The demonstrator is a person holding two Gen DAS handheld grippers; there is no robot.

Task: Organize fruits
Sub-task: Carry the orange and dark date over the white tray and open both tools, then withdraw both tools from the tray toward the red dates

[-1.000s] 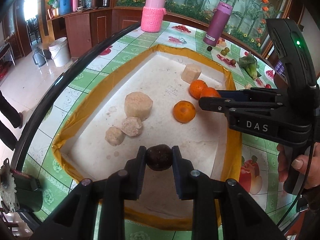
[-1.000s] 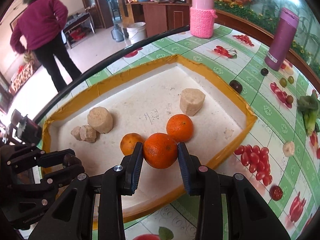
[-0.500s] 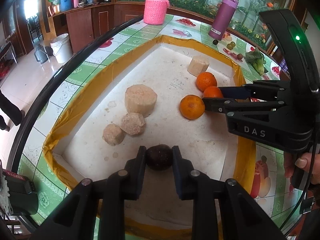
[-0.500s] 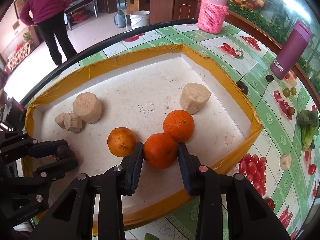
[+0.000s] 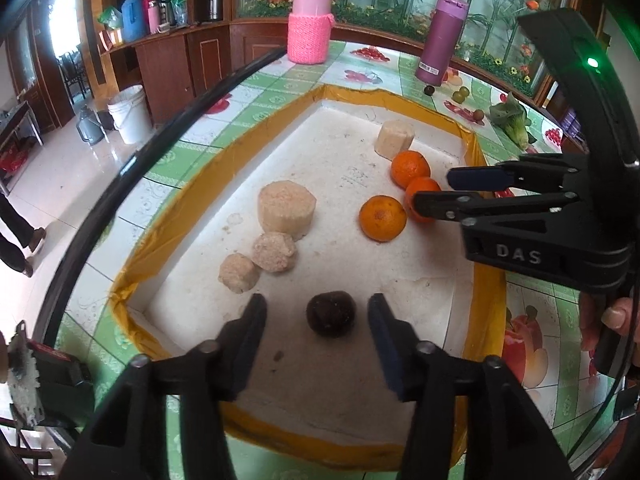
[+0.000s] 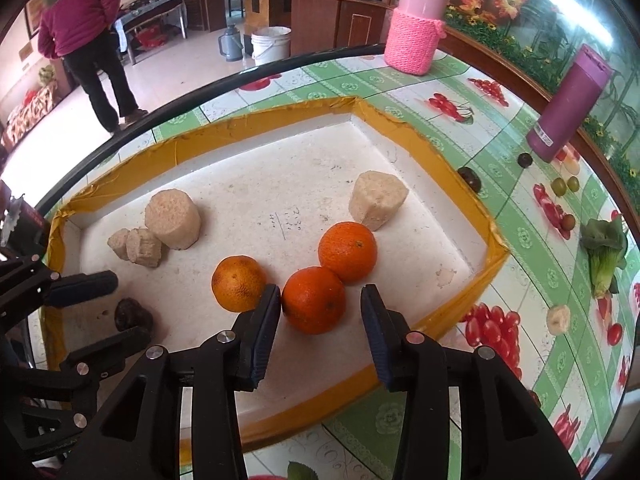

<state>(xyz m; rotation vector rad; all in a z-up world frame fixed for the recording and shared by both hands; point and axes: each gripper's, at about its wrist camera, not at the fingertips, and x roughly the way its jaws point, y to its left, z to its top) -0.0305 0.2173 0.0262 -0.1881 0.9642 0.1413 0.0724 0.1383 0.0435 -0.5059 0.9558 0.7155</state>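
Note:
A white foam tray with a yellow taped rim lies on the table. My left gripper is open around a dark brown fruit that rests on the tray floor. My right gripper is open around an orange that rests on the tray. Two more oranges lie beside it, close or touching. Several beige root chunks lie in the tray.
On the fruit-print tablecloth beyond the tray stand a pink knit-covered jar and a purple bottle. Small dark and green fruits, a leafy green and a pale chunk lie at the right. A person stands on the floor.
Both grippers have opened. The dark fruit and the orange, held before, now rest on the tray floor between the spread fingers.

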